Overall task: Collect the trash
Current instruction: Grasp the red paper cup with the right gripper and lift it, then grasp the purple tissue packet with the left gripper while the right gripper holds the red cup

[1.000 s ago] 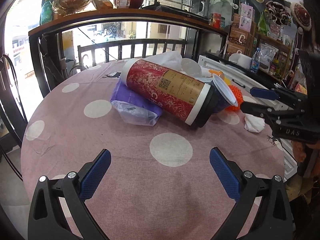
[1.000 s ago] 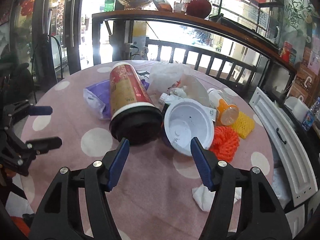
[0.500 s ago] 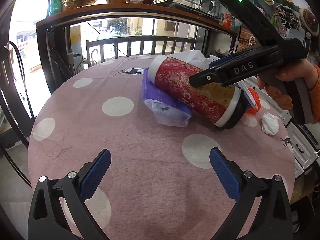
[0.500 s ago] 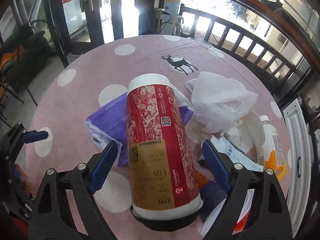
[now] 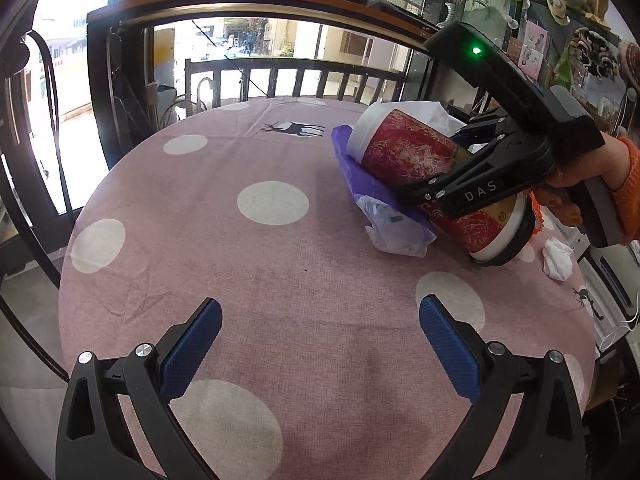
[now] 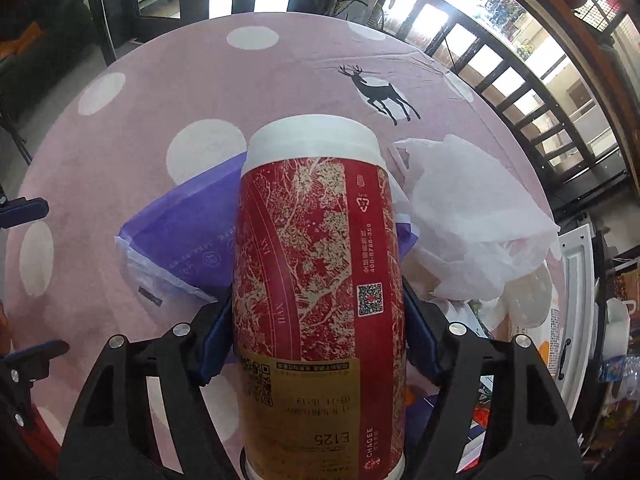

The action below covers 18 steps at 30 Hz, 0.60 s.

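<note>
Red and gold, the big paper cup [image 6: 316, 292] lies on its side on the pink dotted tablecloth [image 5: 224, 248], resting partly on a purple bag [image 6: 188, 248]. The right gripper [image 6: 316, 344] has both blue pads pressed to the cup's flanks, at nine and three o'clock around it. A crumpled white plastic bag [image 6: 472, 232] sits at two o'clock from the cup. The left gripper [image 5: 320, 340] hangs wide apart over bare cloth, holding nothing, with the cup at two o'clock from it.
</note>
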Each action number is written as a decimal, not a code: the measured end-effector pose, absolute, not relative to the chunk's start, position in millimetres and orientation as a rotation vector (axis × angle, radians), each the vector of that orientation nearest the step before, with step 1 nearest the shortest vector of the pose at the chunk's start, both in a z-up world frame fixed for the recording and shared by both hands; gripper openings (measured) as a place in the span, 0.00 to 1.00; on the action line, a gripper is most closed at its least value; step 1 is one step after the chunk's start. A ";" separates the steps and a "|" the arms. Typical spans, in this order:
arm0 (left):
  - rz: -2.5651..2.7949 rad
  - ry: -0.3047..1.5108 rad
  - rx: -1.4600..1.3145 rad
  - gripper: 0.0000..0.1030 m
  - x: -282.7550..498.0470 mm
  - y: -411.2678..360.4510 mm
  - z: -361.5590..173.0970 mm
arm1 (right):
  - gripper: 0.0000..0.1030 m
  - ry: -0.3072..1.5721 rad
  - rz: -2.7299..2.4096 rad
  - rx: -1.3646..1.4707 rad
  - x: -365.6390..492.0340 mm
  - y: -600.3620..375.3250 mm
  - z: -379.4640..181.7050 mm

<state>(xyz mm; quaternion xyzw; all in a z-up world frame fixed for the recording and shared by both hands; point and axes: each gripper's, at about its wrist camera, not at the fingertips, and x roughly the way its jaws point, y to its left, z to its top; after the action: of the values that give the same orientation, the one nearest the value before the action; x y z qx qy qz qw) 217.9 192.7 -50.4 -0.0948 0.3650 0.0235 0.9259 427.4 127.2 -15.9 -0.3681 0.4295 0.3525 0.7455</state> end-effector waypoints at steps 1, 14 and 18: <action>0.039 0.755 -0.212 0.95 221.6 195.6 -49.4 | 0.70 0.935 0.778 -0.786 425.9 124.9 -10.8; -0.095 0.823 -0.393 0.92 297.3 218.1 -59.1 | 0.70 0.763 0.819 -0.401 373.9 49.3 52.8; -0.074 0.807 -0.478 0.87 299.0 225.2 -64.9 | 0.70 0.703 0.813 -0.376 355.4 33.4 58.9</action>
<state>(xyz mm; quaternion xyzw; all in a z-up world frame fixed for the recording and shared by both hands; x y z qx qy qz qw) 299.0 225.2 -64.9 -0.2304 0.3886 -0.0356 0.8914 355.4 33.4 58.9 -0.1782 0.3330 0.3848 0.8422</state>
